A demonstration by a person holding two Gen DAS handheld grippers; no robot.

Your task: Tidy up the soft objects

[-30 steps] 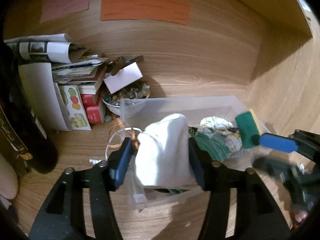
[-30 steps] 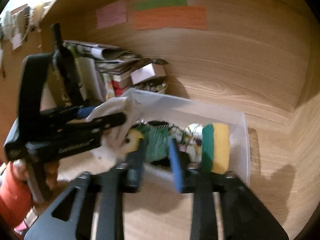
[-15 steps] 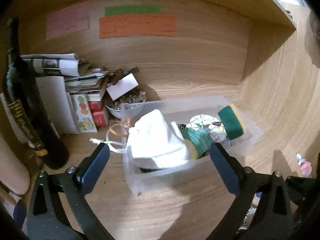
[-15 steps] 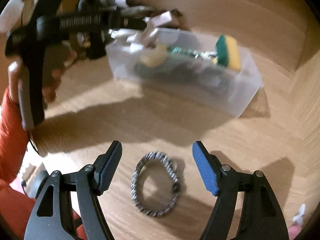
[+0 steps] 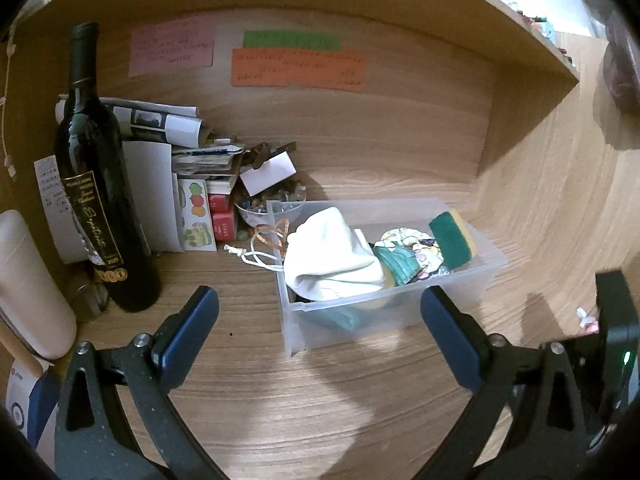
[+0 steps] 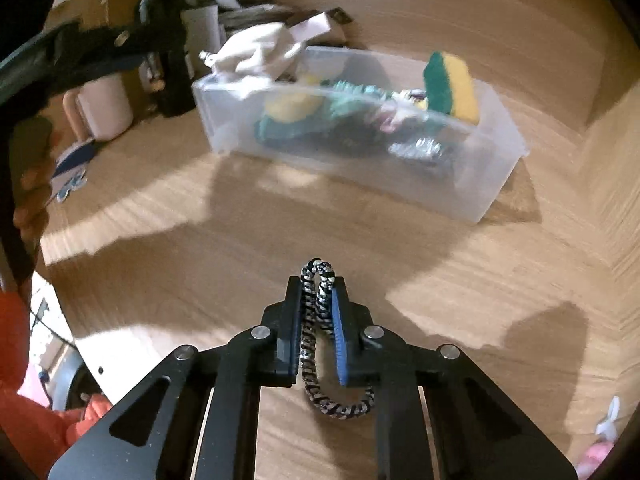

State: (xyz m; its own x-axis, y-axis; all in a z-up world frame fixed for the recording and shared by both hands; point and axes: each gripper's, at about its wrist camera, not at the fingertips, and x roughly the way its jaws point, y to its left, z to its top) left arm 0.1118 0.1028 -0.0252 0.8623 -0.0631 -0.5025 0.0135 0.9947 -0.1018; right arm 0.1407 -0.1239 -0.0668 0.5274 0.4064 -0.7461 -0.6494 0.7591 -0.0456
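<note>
Soft things fill the clear bin [image 5: 460, 280] that we see from the left wrist view: one white cloth bag [image 5: 332, 252] heaped at its left end, one green cloth [image 5: 396, 264], one flowered cloth [image 5: 416, 244] and one green and yellow sponge [image 5: 452, 240] standing on edge at the right end. Our left tool [image 5: 320, 320] hangs over the tabletop [image 5: 280, 400] just in front of the bin, level and pointing at it, its two blue pads spread wide with nothing between them. To the left we count one dark wine bottle [image 5: 96, 184] standing upright, one stack of papers and booklets [image 5: 176, 152], and one bowl of small stones [image 5: 268, 204] behind the bin. Three paper notes [image 5: 296, 66] are stuck on the back wall: pink, green and orange.

From the right wrist view, our right tool [image 6: 318, 312] is tilted down over the tabletop [image 6: 440, 280], well apart from the bin [image 6: 400, 176], with its pads closed narrow on one black and white braided band [image 6: 316, 320]. One loop of the band pokes out past the tips and another hangs below the pads. The left tool [image 6: 132, 40] shows at upper left, too blurred for us to judge its opening there. The sponge [image 6: 452, 84] and the white bag [image 6: 256, 56] stick up above the bin rim.
</note>
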